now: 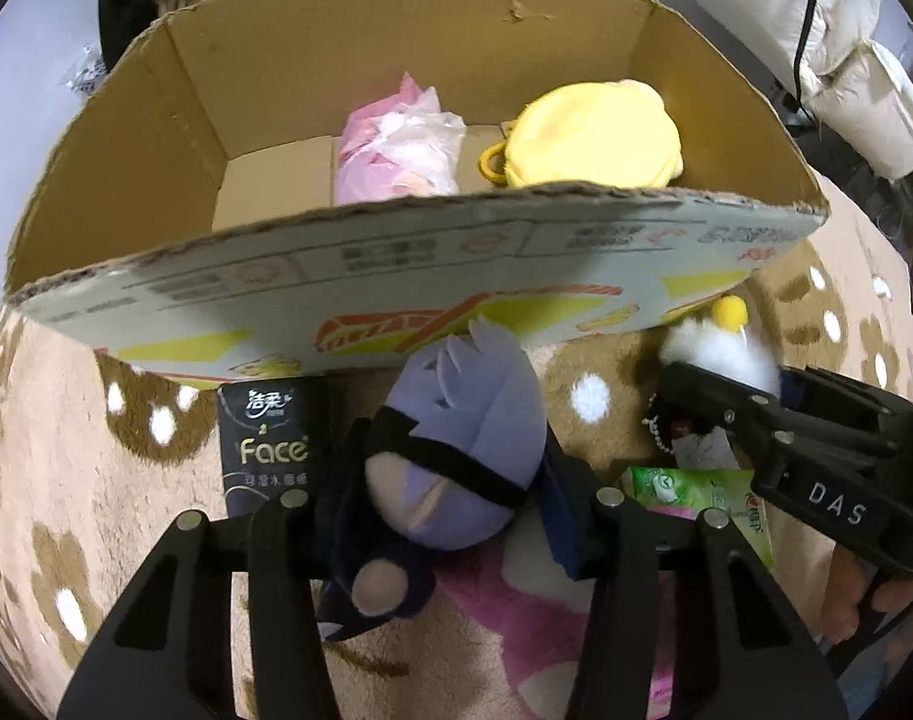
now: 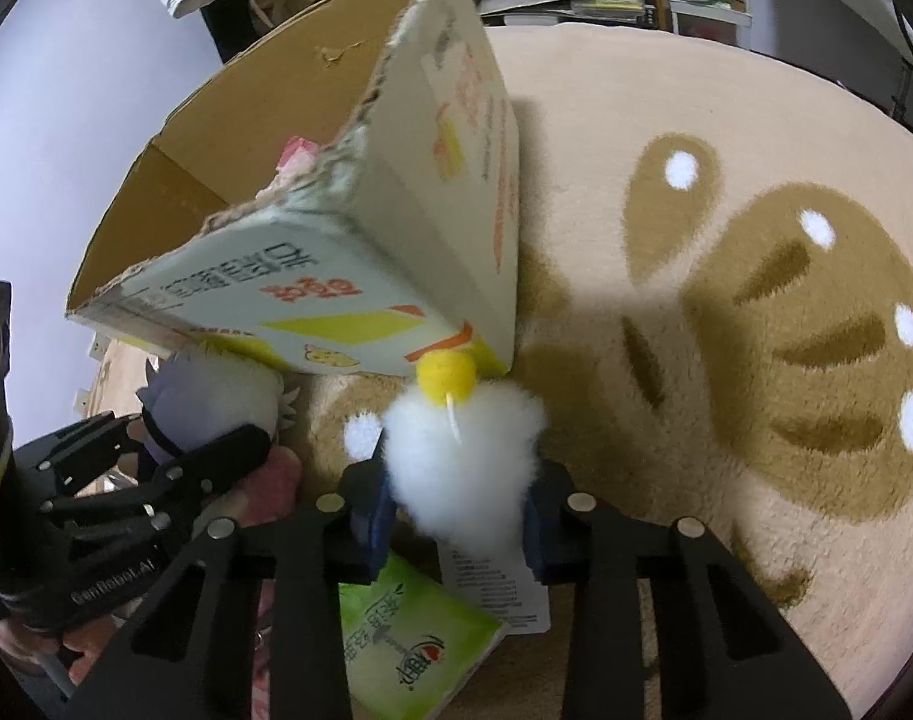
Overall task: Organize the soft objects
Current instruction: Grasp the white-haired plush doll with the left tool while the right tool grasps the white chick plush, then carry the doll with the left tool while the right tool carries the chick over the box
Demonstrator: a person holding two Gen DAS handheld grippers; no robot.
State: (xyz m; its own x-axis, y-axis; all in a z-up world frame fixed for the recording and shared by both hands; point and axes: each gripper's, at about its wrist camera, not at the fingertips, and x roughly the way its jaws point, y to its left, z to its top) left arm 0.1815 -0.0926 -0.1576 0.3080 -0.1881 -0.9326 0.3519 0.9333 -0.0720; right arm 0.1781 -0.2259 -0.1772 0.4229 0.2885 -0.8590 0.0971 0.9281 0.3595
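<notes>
My left gripper is shut on a plush doll with lavender hair and a black blindfold, held just in front of the cardboard box. My right gripper is shut on a fluffy white plush with a yellow pompom, near the box's corner. The white plush and the right gripper also show in the left wrist view. Inside the box lie a yellow plush and a pink item in a plastic bag.
On the beige and brown rug lie a black Face tissue pack, a green tissue pack and a pink plush. Shelves and white bedding stand behind the box.
</notes>
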